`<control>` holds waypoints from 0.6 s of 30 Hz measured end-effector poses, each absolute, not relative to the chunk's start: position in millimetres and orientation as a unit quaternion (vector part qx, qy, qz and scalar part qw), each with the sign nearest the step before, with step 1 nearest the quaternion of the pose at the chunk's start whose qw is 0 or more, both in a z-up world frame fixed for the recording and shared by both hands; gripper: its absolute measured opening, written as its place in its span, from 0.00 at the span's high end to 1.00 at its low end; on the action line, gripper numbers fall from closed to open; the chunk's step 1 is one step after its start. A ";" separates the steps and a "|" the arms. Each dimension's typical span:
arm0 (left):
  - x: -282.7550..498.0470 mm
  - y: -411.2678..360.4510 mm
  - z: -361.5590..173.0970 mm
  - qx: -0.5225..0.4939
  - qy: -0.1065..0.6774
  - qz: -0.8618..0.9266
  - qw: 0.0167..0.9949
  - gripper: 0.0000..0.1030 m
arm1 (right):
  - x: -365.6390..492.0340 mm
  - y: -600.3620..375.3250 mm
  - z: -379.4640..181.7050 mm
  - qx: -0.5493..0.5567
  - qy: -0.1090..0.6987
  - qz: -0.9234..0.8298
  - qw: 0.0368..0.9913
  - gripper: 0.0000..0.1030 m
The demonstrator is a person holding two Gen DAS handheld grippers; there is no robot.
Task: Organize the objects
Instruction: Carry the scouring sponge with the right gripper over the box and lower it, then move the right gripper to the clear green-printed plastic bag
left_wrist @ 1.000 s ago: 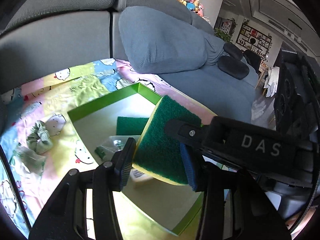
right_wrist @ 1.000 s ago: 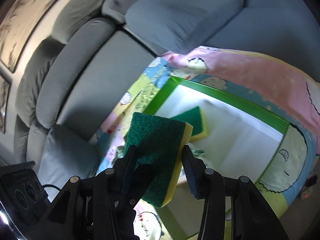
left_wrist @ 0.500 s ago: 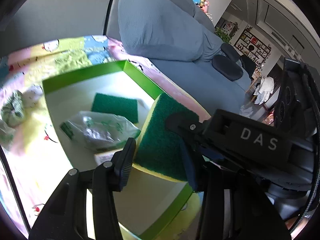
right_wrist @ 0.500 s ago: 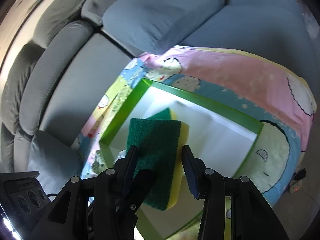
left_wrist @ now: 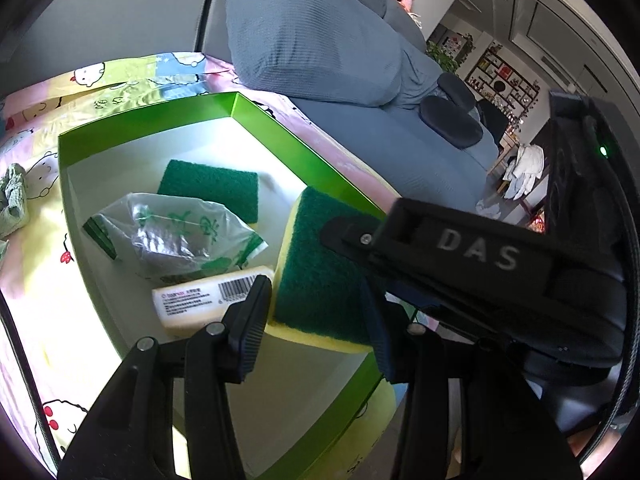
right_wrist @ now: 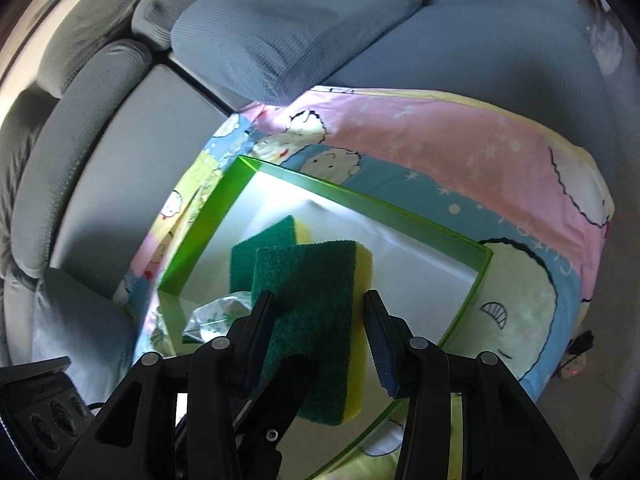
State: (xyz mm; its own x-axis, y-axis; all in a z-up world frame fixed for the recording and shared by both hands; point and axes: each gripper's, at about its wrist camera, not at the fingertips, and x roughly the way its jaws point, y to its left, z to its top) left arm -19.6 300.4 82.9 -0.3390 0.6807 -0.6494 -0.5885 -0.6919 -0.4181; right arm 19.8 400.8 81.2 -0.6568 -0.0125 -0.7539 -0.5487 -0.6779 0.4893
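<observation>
Both grippers grip one green-and-yellow sponge (left_wrist: pixel 320 276) (right_wrist: pixel 316 320) above the green-rimmed box (left_wrist: pixel 280 128) (right_wrist: pixel 360 200). My left gripper (left_wrist: pixel 316 320) is shut on its edges. My right gripper (right_wrist: pixel 320 336) is shut on it too, its finger (left_wrist: pixel 352 236) lying across the green face. In the box lie a second green sponge (left_wrist: pixel 212 188) (right_wrist: pixel 264 248), a clear plastic bag (left_wrist: pixel 180 236) (right_wrist: pixel 216 312) and a white bar with a barcode (left_wrist: pixel 208 300).
The box rests on a cartoon-print blanket (left_wrist: pixel 120 84) (right_wrist: pixel 440 136) spread on a grey sofa. A large grey cushion (left_wrist: pixel 312 36) (right_wrist: pixel 288 24) lies behind it. A pale green scrunchie (left_wrist: pixel 14 200) sits on the blanket at the left.
Both grippers moved with the sponge further over the box and lower toward it. The bag and white bar came into fuller view beneath the sponge.
</observation>
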 end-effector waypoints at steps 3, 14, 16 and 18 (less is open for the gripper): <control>-19.4 301.7 80.6 -0.427 -0.050 0.815 0.389 0.57 | 20.8 402.7 79.6 -0.382 0.367 0.831 0.168 0.53; -29.1 261.2 101.6 -0.402 -0.075 0.835 0.368 0.40 | 27.5 409.1 84.4 -0.364 0.364 0.836 0.192 0.54; -33.1 241.1 109.0 -0.392 -0.096 0.845 0.349 0.30 | 28.1 406.9 89.3 -0.356 0.362 0.842 0.185 0.54; -36.7 225.6 114.7 -0.385 -0.099 0.859 0.321 0.25 | 27.9 400.6 95.8 -0.345 0.362 0.851 0.162 0.54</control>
